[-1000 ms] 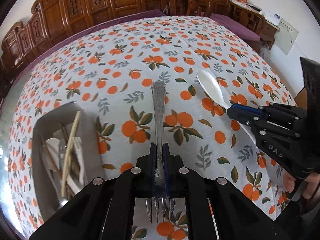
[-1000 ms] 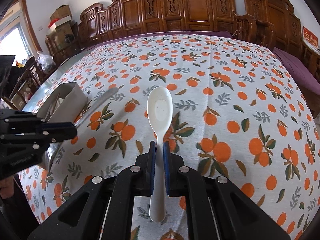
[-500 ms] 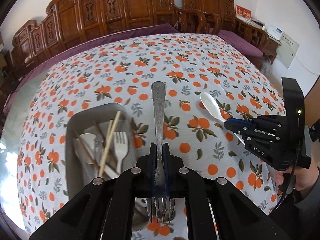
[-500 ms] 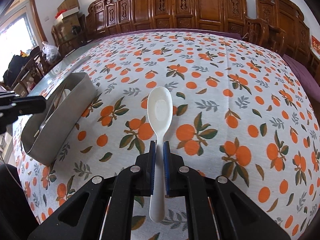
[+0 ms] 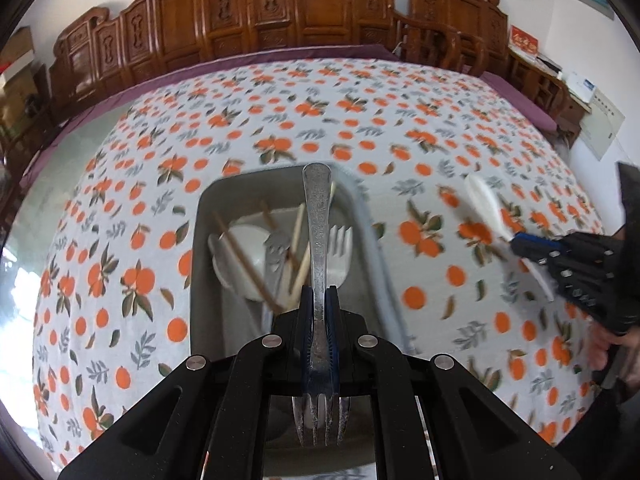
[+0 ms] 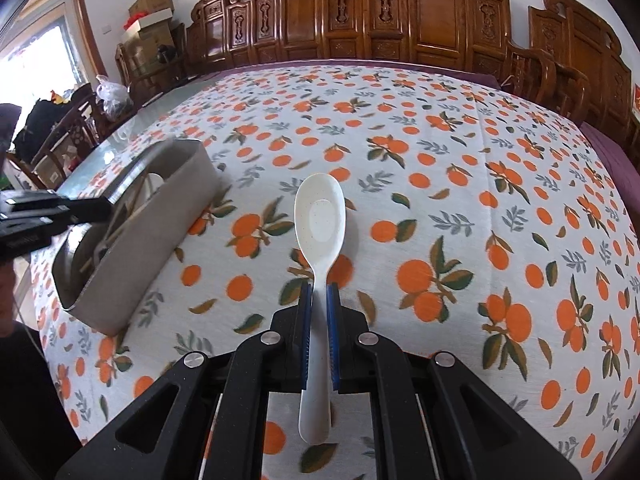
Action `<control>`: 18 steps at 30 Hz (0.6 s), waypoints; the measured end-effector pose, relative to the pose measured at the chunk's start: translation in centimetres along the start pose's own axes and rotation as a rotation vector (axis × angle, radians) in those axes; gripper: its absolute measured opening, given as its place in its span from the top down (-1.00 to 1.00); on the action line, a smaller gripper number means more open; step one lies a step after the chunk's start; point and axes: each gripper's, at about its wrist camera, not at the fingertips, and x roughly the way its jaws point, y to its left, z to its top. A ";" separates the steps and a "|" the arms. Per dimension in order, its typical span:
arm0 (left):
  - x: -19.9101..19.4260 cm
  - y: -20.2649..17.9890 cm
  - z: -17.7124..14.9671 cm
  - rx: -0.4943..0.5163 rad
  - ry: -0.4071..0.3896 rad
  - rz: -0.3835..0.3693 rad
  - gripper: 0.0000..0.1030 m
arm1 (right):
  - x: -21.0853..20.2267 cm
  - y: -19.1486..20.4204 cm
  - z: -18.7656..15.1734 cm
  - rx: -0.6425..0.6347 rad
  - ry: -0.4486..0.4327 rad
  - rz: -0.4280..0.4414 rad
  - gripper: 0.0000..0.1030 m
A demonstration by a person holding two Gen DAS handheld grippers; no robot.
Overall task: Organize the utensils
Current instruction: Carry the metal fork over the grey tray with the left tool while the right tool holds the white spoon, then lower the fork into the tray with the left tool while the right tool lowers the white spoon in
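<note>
Landmark: grey metal tray [image 5: 280, 184], one only, standing on the orange-print tablecloth [image 5: 120, 240]; its outer side wall shows in the right wrist view [image 6: 160, 240].
Left of the tray: bare tablecloth only, with a strip of uncovered glass table edge [image 5: 52, 168] beyond it.
Inside the tray, counted: one white spoon [image 5: 240, 256], one white plastic fork [image 5: 340, 240], one metal utensil with a pierced head [image 5: 276, 256], and a few wooden chopsticks [image 5: 244, 256] lying crossed over them; their exact number is unclear under the blur.
Over the tray: one metal fork [image 5: 318, 240], held by the left gripper [image 5: 319, 308]. Jaws closed on its neck; the handle reaches forward above the tray's contents, the tines stick out behind the pads toward the camera.
Right of the tray: one white spoon [image 6: 318, 220], held by the right gripper [image 6: 319, 304] above the tablecloth, well apart from the tray. Jaws clamped on the handle near its middle, bowl forward and face up, handle end trailing behind the pads.
Same spoon from the left wrist view: blurred, right of the tray [image 5: 486, 200], with the right gripper [image 5: 520, 240] and part of a hand [image 5: 608, 348] behind it.
Far side of the tray: carved wooden chairs [image 6: 440, 20] in a row along the table's far edge.
</note>
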 end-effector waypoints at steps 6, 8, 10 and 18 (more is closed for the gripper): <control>1.6 1.3 -0.7 -0.030 0.037 -0.012 0.88 | -0.1 1.7 0.1 0.008 -0.007 0.026 0.82; 1.6 1.6 -0.7 -0.033 0.035 -0.009 0.88 | -0.3 2.3 0.1 0.012 -0.011 0.035 0.82; 1.5 1.8 -0.6 -0.033 0.038 -0.009 0.88 | -0.5 2.8 0.3 0.018 -0.014 0.045 0.82; -2.0 3.5 -0.3 -0.041 -0.012 -0.017 0.88 | -2.9 6.4 2.5 -0.020 -0.059 0.063 0.82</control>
